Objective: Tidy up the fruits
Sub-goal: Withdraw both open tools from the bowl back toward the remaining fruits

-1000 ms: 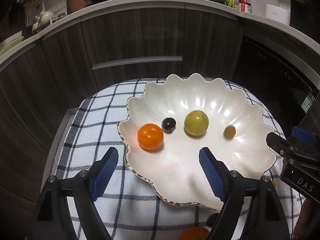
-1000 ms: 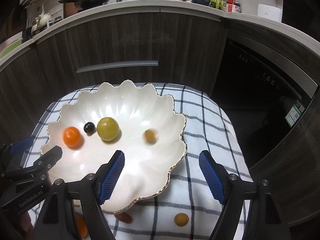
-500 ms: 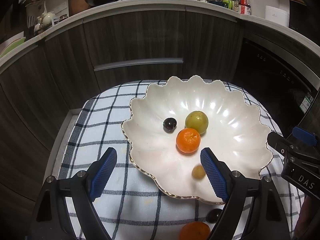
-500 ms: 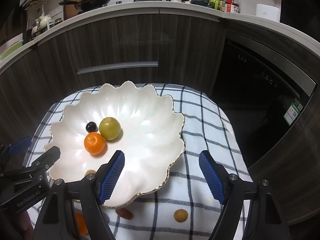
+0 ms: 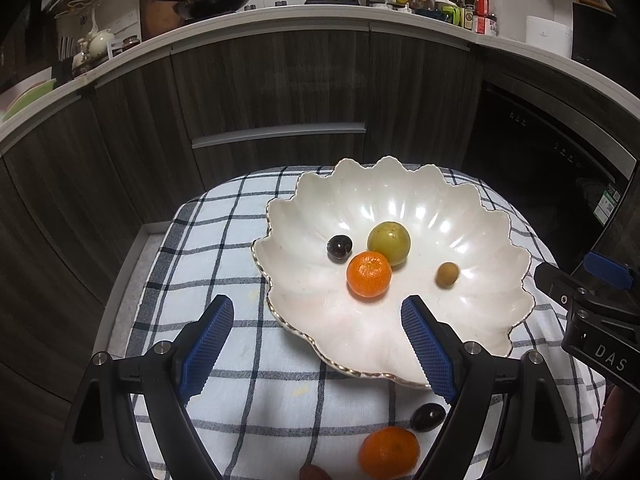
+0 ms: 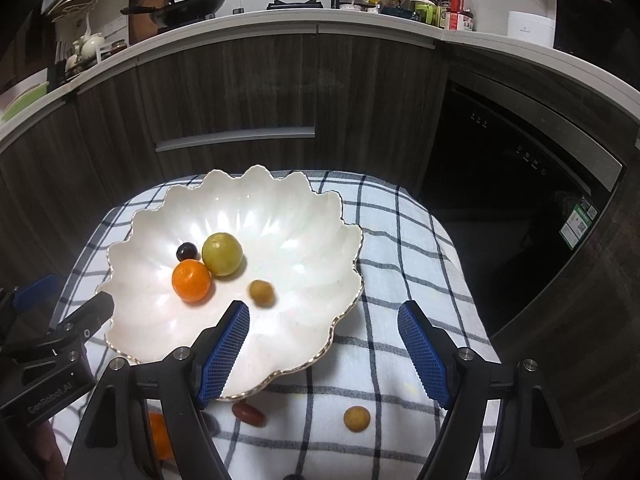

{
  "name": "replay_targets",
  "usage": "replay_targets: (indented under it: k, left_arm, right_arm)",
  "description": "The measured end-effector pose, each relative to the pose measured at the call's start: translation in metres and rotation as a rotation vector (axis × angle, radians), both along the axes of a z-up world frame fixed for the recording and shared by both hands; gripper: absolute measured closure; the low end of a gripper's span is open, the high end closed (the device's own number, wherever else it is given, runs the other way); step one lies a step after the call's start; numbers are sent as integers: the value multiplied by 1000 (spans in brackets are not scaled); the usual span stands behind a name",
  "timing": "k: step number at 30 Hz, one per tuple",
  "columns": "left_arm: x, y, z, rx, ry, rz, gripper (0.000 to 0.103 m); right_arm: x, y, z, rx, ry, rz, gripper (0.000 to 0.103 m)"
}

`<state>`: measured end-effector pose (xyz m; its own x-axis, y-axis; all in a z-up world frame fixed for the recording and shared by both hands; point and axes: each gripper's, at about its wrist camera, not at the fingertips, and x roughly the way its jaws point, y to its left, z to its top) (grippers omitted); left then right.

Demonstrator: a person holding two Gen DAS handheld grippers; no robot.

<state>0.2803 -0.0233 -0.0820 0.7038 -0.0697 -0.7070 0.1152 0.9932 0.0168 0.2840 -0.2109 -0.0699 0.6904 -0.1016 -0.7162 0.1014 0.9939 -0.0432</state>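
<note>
A white scalloped bowl [image 5: 460, 320] [image 6: 304, 320] sits on a checked cloth. In it lie an orange mandarin [image 5: 368, 274] [image 6: 191, 281], a green-yellow round fruit [image 5: 389, 243] [image 6: 222, 254], a dark grape [image 5: 339, 246] [image 6: 187, 251] and a small tan fruit [image 5: 447, 274] [image 6: 262, 293]. On the cloth in front of the bowl lie a second mandarin [image 5: 389, 454] [image 6: 160, 436], a dark grape [image 5: 428, 417], a red date [image 6: 249, 414] and a small tan fruit [image 6: 356, 419]. My left gripper [image 5: 316, 344] is open and empty over the bowl's near rim. My right gripper [image 6: 322, 348] is open and empty at the bowl's right edge.
The cloth [image 5: 208, 264] covers a small raised surface with drop-offs on all sides. Dark cabinet fronts [image 5: 280, 92] stand behind it, a dishwasher [image 6: 520, 152] to the right. A counter above holds a wok [image 5: 208, 0] and bottles [image 6: 436, 4].
The fruits rolled inside the bowl: the mandarin went from the left to beside the green fruit, and the small tan fruit rolled towards the front, then back right. Both grippers stayed open.
</note>
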Motion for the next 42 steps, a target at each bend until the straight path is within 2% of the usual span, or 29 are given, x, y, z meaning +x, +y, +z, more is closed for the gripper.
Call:
replay_targets:
  k: [31, 42]
  left_arm:
    - [-56, 1, -5, 17, -12, -47, 17]
    - [-73, -8, -17, 32, -12, -65, 17]
  right_arm:
    - [-52, 7, -10, 24, 0, 28, 25]
    - [-71, 5, -17, 15, -5, 49, 25]
